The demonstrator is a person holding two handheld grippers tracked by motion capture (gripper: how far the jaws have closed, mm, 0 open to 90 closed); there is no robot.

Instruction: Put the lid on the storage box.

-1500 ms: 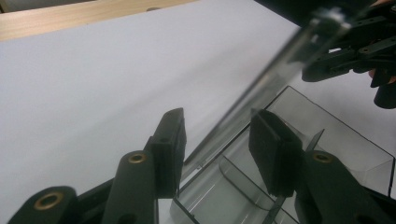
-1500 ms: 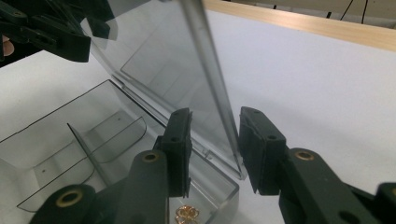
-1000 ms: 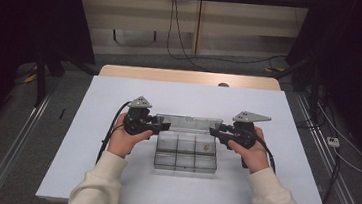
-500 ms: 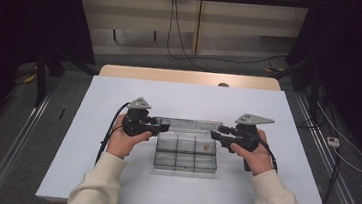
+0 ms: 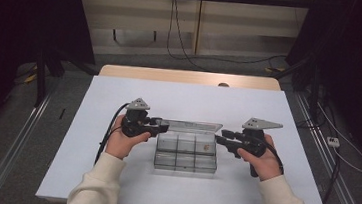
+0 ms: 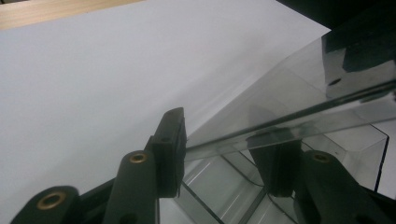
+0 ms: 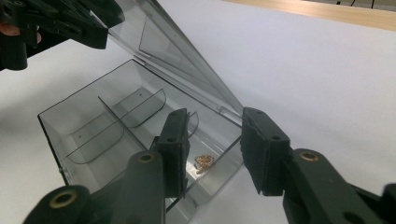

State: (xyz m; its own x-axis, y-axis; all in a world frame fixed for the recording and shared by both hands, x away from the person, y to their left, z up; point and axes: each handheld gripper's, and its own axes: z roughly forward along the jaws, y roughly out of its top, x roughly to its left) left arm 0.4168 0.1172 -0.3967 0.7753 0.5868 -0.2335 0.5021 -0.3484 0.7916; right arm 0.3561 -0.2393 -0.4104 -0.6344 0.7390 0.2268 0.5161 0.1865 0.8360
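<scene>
box: clear compartment box [image 5: 186, 153] sits mid-table on the white table [image 5: 184, 97], between the two hands
lid: clear lid [image 5: 189, 127] tilted up and back on its far hinge – likely propped so the compartments stay reachable
left gripper: left gripper [image 5: 162, 127] at the lid's left end; in the left gripper view the lid edge [image 6: 289, 123] runs between the jaws, one pad touching it, the other seen through the plastic – a grip on the lid, seemingly holding it open
small item: gold-coloured piece [image 7: 203, 162] lies in the box's right-end compartment
right gripper: right gripper [image 7: 212, 149] at the box's right end, jaws part-open, have just been closing slightly, straddling the near box wall by the piece; pads not pressing, nothing held
step: judged – right lining up on the piece
</scene>
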